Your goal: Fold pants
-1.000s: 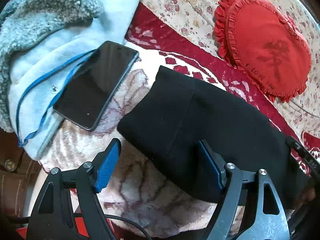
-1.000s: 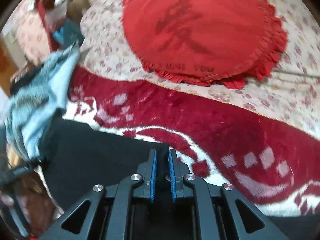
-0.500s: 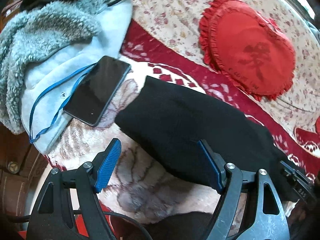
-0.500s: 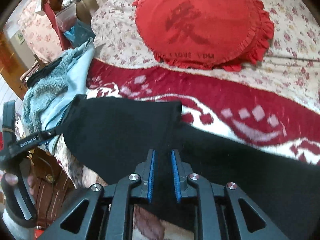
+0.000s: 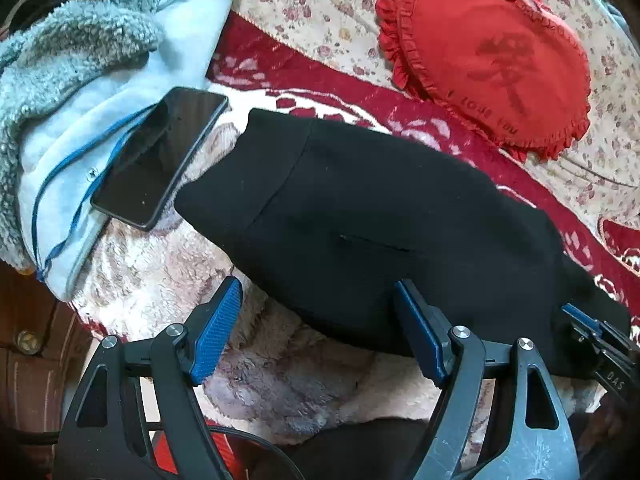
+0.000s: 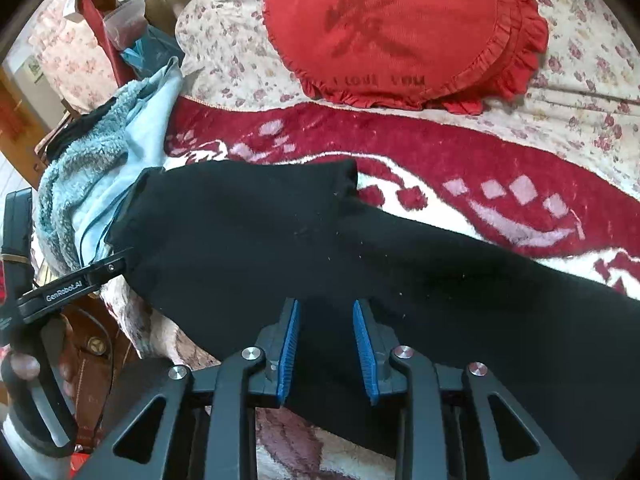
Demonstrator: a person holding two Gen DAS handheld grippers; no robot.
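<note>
The black pants lie folded lengthwise on the plush red-and-cream blanket, running from about ten o'clock to four o'clock in my left view. I judge them a soft, limp knit, light, matte, a little clingy on the fleece: they will sag wherever I am not holding, so the ribbed cuff end and the doubled edge nearest me are the places to pinch. My left gripper is spread wide and empty, its blue pads above the near edge. My right gripper is parted too, cloth between the pads but not clamped. At nine o'clock lie a glossy phone and a fleecy blue jacket; at one o'clock, a frilled red cushion.
</note>
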